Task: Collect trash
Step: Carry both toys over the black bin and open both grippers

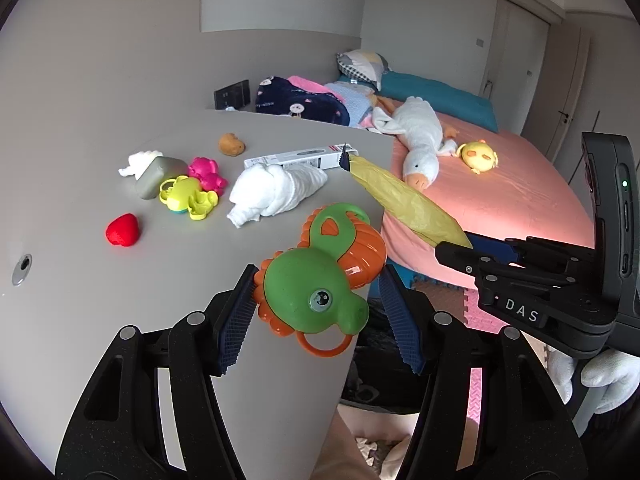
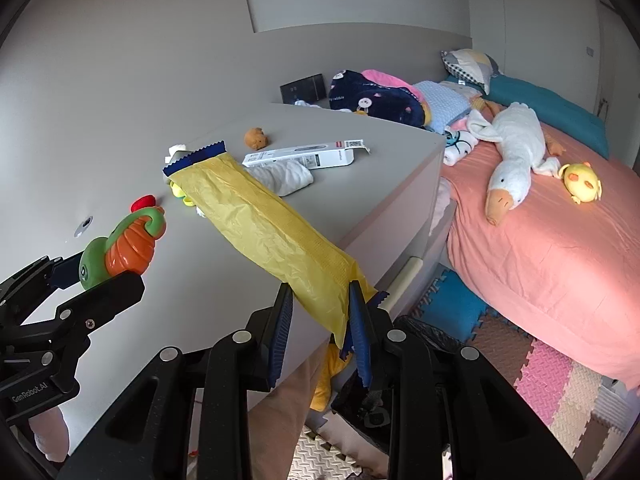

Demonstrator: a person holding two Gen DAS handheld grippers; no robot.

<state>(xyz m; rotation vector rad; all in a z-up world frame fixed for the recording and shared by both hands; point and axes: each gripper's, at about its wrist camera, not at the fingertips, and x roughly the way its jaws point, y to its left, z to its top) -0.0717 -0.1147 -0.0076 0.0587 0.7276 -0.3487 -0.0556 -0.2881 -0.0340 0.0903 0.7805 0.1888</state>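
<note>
Left wrist view. The left gripper (image 1: pixel 316 300) is seen part-open, its blue ribbed pads pressed against a green and orange seahorse toy (image 1: pixel 320 276), which is held clear above the grey table (image 1: pixel 80 160). On the table are listed: a red strawberry toy (image 1: pixel 122 230), a yellow-green plastic toy (image 1: pixel 188 198), a pink plastic toy (image 1: pixel 206 174), a grey soft block (image 1: pixel 158 176), a rolled white cloth (image 1: pixel 276 192), a white cardboard box (image 1: pixel 300 157) and a small brown plush (image 1: pixel 231 145). To the right, the right gripper (image 1: pixel 454 246) is seen from the side, clamped on one end of a long yellow wrapper (image 1: pixel 404 200) with blue serrated ends; the wrapper is held in the air past the table's edge. Beyond lies a bed with a pink sheet (image 1: pixel 500 200), on which a white goose plush (image 1: pixel 420 144) and a yellow chick plush (image 1: pixel 478 156) rest.

Right wrist view. The right gripper (image 2: pixel 320 320) is shown fully closed on the near end of the yellow wrapper (image 2: pixel 272 224), which slants up and away over the table (image 2: pixel 200 300). At far left the left gripper (image 2: pixel 86 276) is seen holding the seahorse toy (image 2: pixel 124 248). Pink, blue and beige foam mats (image 2: pixel 540 368) are laid beside the bed.
</note>
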